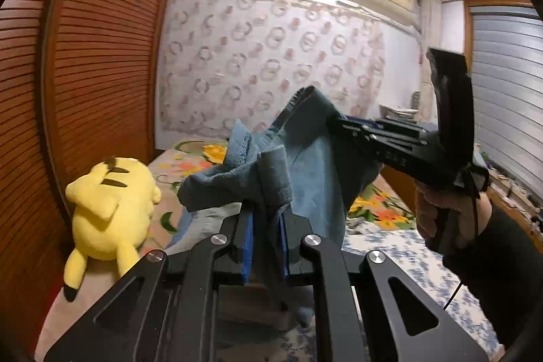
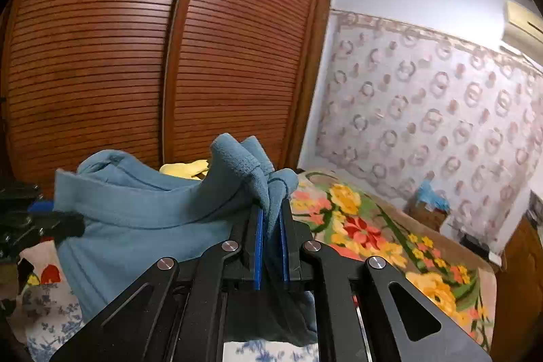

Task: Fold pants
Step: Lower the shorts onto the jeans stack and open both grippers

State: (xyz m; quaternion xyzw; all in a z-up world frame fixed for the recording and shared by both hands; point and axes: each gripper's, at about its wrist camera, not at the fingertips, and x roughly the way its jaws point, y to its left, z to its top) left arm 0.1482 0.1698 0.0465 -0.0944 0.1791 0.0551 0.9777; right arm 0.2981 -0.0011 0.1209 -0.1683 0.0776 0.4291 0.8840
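- Black linkage arms of the left gripper (image 1: pixel 266 240) fill the bottom of the left wrist view; its blue-padded jaws are pressed onto a bunched fold of the pants (image 1: pixel 305 165), which spill up and over the fingertips.
- Likewise, the right gripper (image 2: pixel 271 236) has its jaws pinched on another bunch of the same cloth, with rounded folds poking out above the pads.
- Between the two grips the pants (image 2: pixel 135 209) hang in the air, raised off the bed (image 2: pixel 373 226): soft blue-grey knit fabric, thick and fleecy, creased, with a stitched hem band visible along one edge.
- From the left wrist view, the right gripper (image 1: pixel 302 100) appears side-on with cloth draped from its tip, and the person's right hand (image 1: pixel 437 212) holds its handle.
- Beneath lies the floral bedspread, orange and yellow flowers.
- Beside the louvred wooden wardrobe (image 1: pixel 101 56) a yellow plush toy (image 1: pixel 108 212) lies on the bed.
- Patterned wallpaper (image 2: pixel 424 111) covers the far wall.
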